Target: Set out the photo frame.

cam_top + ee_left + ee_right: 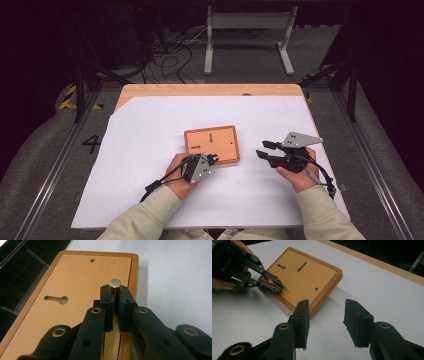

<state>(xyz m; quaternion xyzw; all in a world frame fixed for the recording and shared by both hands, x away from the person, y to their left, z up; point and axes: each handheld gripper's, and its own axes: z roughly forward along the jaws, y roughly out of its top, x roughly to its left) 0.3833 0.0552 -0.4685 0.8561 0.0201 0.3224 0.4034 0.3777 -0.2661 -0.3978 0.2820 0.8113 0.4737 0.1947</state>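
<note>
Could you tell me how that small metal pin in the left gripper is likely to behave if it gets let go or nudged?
The metal pin looks smooth and round, so it may slip between the pads of the left gripper and would probably roll if laid flat on the wooden board. It seems rigid, and stood upright it might tip easily.

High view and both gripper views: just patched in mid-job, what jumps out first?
The left tongs are clamped on a small upright silver metal peg at the near edge of the flat orange-brown wooden board with keyhole slots, mid-table. The right tongs hang open above the white table sheet, right of the board, holding nothing.
</note>
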